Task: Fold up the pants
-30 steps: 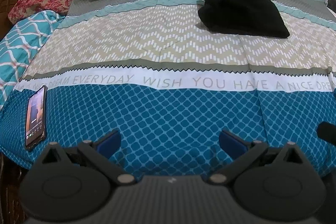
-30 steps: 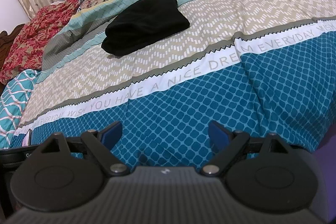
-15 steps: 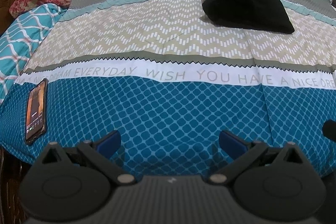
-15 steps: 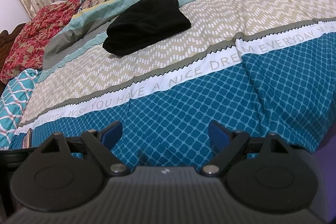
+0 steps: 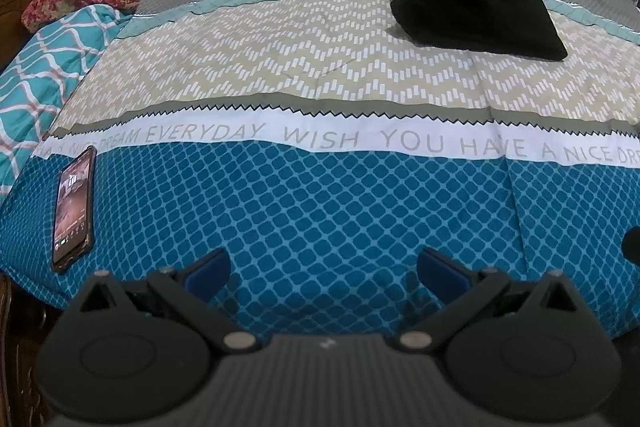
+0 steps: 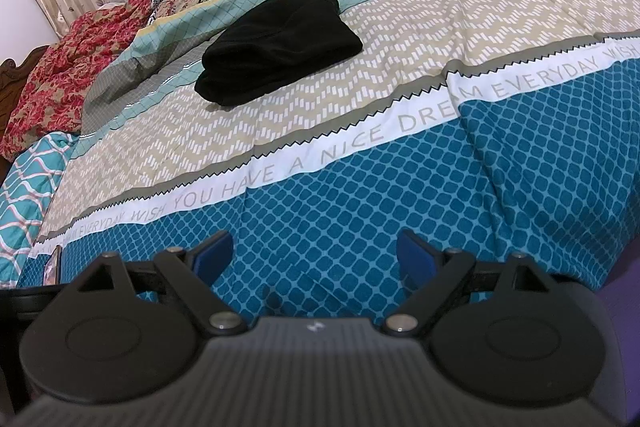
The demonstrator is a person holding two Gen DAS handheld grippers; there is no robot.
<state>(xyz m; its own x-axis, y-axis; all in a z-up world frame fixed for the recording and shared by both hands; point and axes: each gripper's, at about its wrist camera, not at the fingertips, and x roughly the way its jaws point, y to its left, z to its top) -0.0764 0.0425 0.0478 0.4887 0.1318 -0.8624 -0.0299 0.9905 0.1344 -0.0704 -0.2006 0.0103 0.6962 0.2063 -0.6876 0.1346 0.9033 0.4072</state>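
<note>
The black pants [image 5: 476,5] lie bundled on the bed [image 5: 320,211], well beyond both wide-open, empty claws, ahead and right of the left claw [image 5: 322,269], ahead and left of the right claw [image 6: 314,255], neither plainly nearer, long axis across the stripes.

Folded black pants [image 5: 476,7] on patterned bedspread [image 5: 320,195], phone [image 5: 74,207] left, blue fingers [image 5: 208,273] apart

I find the blue-patterned bedspread [image 5: 360,211] bare ahead of both grippers. Obstacles: a phone [image 5: 73,205] at its left edge, folded black pants [image 6: 280,45] farther back, possibly pillows beyond.
</note>
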